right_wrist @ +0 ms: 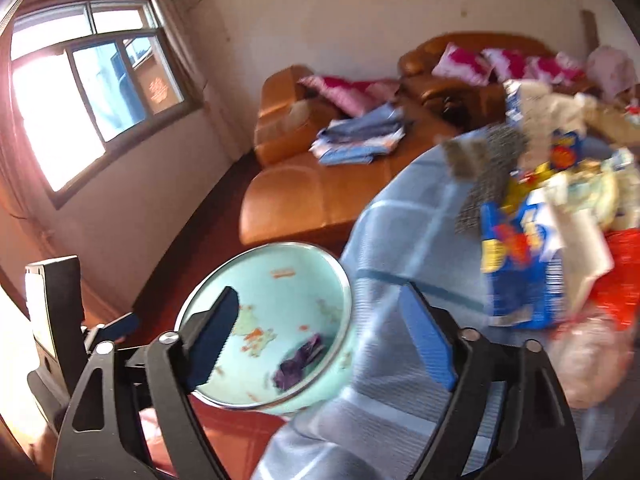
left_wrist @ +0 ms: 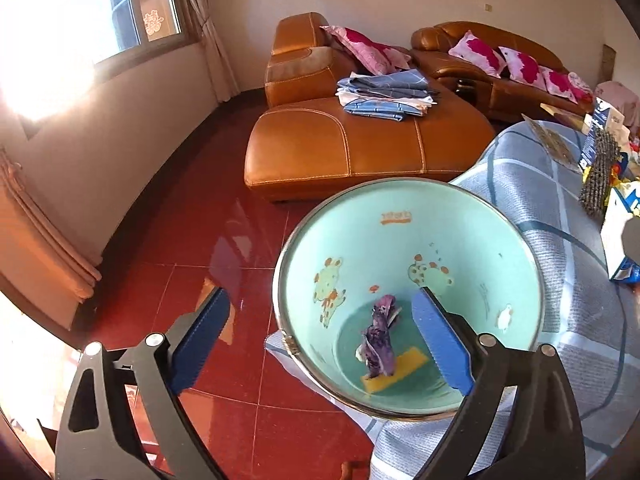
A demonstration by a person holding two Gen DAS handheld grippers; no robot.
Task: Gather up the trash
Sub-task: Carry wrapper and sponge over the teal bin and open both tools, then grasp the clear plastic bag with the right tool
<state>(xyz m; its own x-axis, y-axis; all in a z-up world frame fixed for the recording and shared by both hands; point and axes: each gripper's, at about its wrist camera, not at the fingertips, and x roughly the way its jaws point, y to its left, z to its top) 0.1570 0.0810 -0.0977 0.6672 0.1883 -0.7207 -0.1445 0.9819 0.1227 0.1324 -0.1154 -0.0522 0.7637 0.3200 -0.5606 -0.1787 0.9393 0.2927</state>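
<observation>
A mint-green basin (left_wrist: 460, 240) with cartoon animals and a metal rim sits tilted at the edge of a table under a blue checked cloth (left_wrist: 560, 208). Inside it lie a crumpled purple wrapper (left_wrist: 380, 336) and a flat yellow piece (left_wrist: 394, 370). My left gripper (left_wrist: 320, 344) is open; its right finger hangs over the basin's inside, its left finger is outside the rim. My right gripper (right_wrist: 320, 340) is open and holds nothing, straddling the basin (right_wrist: 280, 280) and the cloth (right_wrist: 400, 240). A blue snack bag (right_wrist: 516, 264) and a red wrapper (right_wrist: 616, 272) lie in a blurred pile to its right.
A grey mesh item (right_wrist: 480, 168) lies at the pile's far side. An orange leather sofa (left_wrist: 360, 152) carries folded blue cloths (left_wrist: 384, 92) and pink cushions. Red floor tiles (left_wrist: 200, 248) lie below the table edge. A window (left_wrist: 120, 8) glares at the left.
</observation>
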